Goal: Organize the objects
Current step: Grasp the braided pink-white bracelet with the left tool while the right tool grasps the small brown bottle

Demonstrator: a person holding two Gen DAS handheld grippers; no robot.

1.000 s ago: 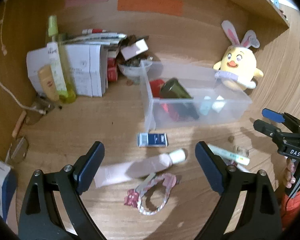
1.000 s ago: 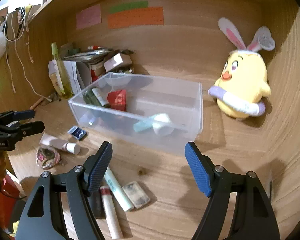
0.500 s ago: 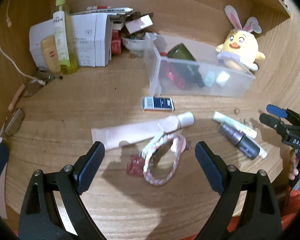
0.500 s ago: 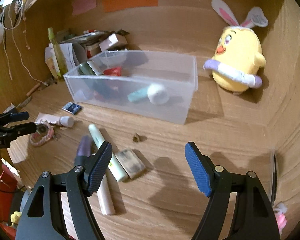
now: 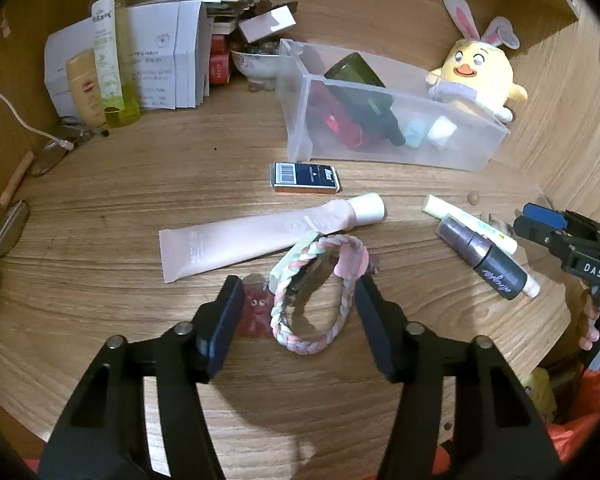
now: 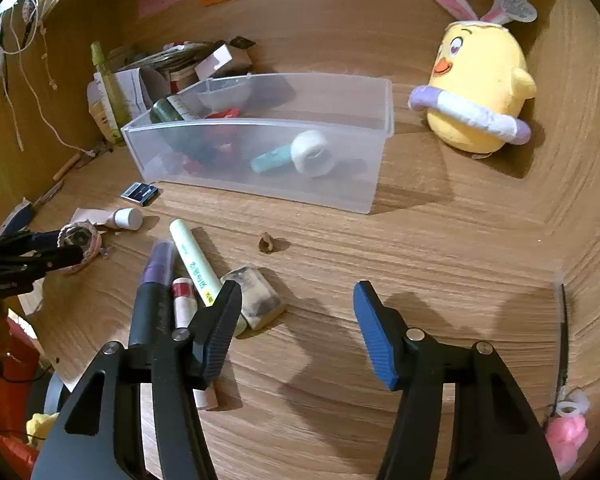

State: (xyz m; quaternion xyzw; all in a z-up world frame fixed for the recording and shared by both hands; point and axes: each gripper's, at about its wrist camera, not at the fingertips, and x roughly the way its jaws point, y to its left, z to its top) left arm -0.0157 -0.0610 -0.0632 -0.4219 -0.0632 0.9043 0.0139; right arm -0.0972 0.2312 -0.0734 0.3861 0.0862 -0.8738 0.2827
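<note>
Both hands dropped, jaws just closing. Left gripper [image 5: 296,300] unclenched, straddling the braided pastel bracelet [image 5: 314,292], pads not touching. Right gripper [image 6: 296,312] empty; smudged white eraser [image 6: 256,296] at its 10 o'clock.

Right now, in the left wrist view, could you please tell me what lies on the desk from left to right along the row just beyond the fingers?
Pink tube → braided bracelet → dark purple tube → right gripper.
</note>
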